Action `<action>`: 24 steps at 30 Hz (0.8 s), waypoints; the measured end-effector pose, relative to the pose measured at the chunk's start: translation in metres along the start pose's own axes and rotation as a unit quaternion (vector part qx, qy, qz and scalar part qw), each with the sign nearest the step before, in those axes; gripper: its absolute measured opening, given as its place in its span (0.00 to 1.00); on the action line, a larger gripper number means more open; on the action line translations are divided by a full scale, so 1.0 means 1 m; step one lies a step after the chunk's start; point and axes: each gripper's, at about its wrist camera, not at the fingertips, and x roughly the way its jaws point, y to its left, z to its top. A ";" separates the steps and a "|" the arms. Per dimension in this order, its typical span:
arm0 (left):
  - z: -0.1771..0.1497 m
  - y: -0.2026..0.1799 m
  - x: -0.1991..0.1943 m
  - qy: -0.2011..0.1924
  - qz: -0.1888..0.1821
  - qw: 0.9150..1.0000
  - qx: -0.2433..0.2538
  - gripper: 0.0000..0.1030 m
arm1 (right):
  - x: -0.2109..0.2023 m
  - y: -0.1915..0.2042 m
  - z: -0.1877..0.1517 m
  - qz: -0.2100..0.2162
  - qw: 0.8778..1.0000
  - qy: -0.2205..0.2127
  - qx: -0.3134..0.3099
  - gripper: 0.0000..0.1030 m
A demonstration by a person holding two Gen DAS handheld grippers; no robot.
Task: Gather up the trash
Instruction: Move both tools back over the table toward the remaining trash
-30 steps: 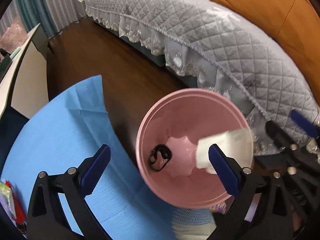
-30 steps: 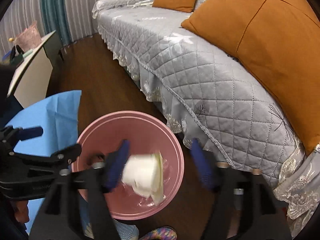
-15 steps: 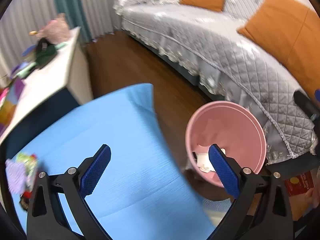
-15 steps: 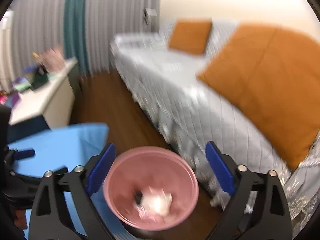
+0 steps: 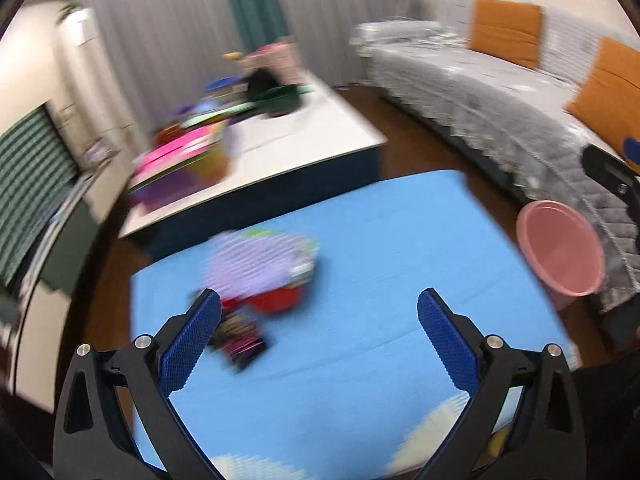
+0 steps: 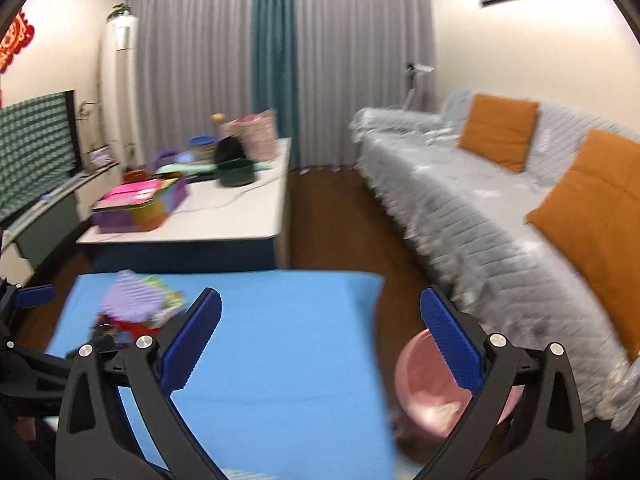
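A pink trash bin (image 5: 560, 252) stands on the floor between the blue-covered table (image 5: 380, 248) and the sofa; in the right wrist view the bin (image 6: 428, 392) holds white crumpled trash. A blurred pile of wrappers, purple, red and dark (image 5: 260, 280), lies on the blue cloth at the left; it also shows in the right wrist view (image 6: 136, 308). My left gripper (image 5: 319, 340) is open and empty above the cloth, right of the pile. My right gripper (image 6: 320, 340) is open and empty above the table's right part.
A grey quilted sofa (image 6: 500, 216) with orange cushions (image 6: 600, 216) runs along the right. A white low table (image 6: 224, 208) with boxes and bags stands behind the blue table. Dark wood floor (image 6: 320, 208) lies between them.
The white trash that was falling from my right gripper now lies in the bin. Both grippers have swung up and left, from over the bin to over the blue table.
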 end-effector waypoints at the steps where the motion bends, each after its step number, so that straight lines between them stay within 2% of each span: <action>1: -0.010 0.017 0.000 0.003 0.017 1.000 -0.007 0.93 | 0.001 0.011 -0.005 0.013 1.000 0.011 0.003 0.95; 3: -0.028 0.043 0.004 0.013 0.044 0.999 -0.021 0.93 | 0.005 0.035 -0.017 0.058 0.997 0.040 0.014 0.95; 6: -0.057 0.080 0.014 0.019 0.073 0.995 -0.060 0.93 | 0.011 0.061 -0.033 0.091 0.994 0.058 0.015 0.95; 10: -0.086 0.116 0.041 0.031 0.076 0.990 -0.119 0.93 | 0.029 0.091 -0.057 0.078 0.995 0.049 -0.035 0.95; 13: -0.096 0.125 0.062 0.049 0.100 0.987 -0.113 0.93 | 0.046 0.106 -0.070 0.061 0.994 0.050 -0.077 0.95; 14: -0.097 0.126 0.065 0.055 0.097 0.988 -0.111 0.93 | 0.052 0.108 -0.073 0.060 0.993 0.059 -0.083 0.95; 19: -0.105 0.137 0.069 0.065 0.080 0.987 -0.123 0.93 | 0.072 0.111 -0.077 0.072 0.990 0.095 -0.072 0.95; 24: -0.111 0.137 0.074 0.086 0.081 0.985 -0.124 0.93 | 0.083 0.119 -0.079 0.091 0.987 0.115 -0.063 0.95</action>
